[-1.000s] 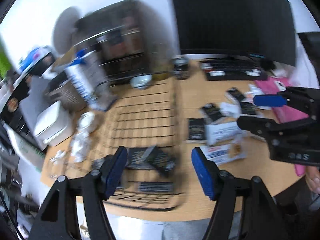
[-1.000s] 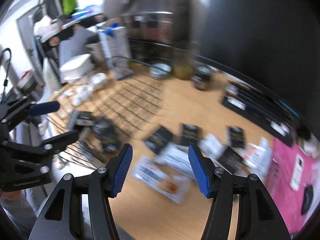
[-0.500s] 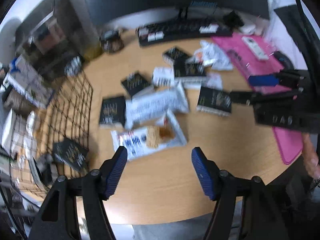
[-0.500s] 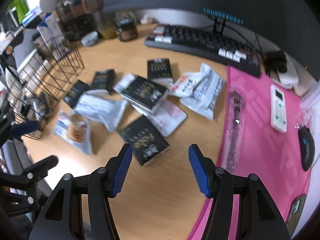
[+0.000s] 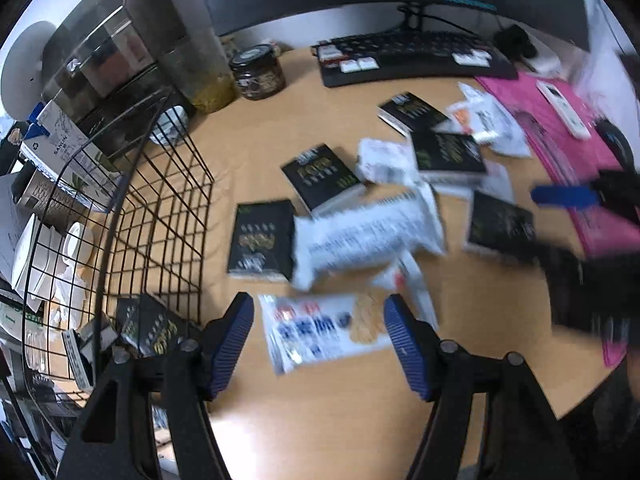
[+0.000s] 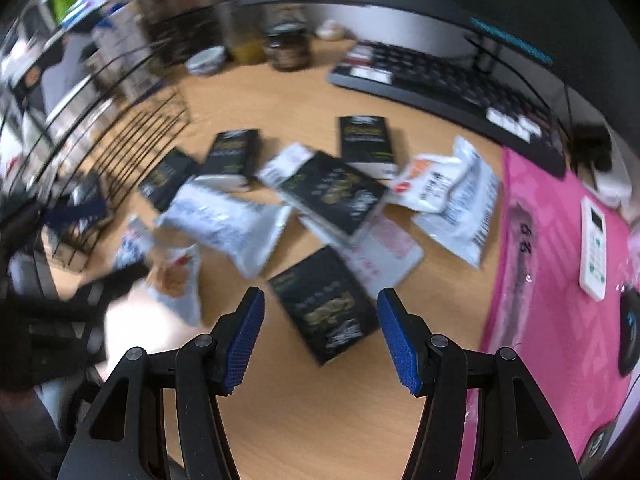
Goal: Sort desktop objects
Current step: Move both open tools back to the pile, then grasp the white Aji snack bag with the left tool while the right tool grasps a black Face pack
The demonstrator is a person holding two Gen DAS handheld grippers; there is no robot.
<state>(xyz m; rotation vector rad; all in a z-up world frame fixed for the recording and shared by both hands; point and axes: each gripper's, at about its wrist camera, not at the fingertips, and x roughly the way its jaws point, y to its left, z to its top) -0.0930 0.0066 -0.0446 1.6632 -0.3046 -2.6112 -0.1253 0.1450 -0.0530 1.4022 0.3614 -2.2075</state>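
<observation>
Several black boxes and white snack packets lie scattered on the wooden desk (image 5: pixel 360 420). My left gripper (image 5: pixel 320 344) is open and empty, just above a white biscuit packet (image 5: pixel 320 330) with blue print. A black wire basket (image 5: pixel 160 216) stands to its left with a black box (image 5: pixel 150 330) inside. My right gripper (image 6: pixel 320 336) is open and empty, with a black box (image 6: pixel 324 310) lying between its fingers below. It also shows blurred at the right of the left wrist view (image 5: pixel 580 216).
A keyboard (image 5: pixel 412 58) and monitor stand at the back. A dark jar (image 5: pixel 258 74) sits by a storage rack (image 5: pixel 120 72). A pink mat (image 6: pixel 552 280) on the right carries a white remote (image 6: pixel 596 254) and a mouse (image 6: pixel 630 332).
Both grippers swung from the basket to the scattered pile on the desk, then moved lower and closer to it. Both stayed open and empty.
</observation>
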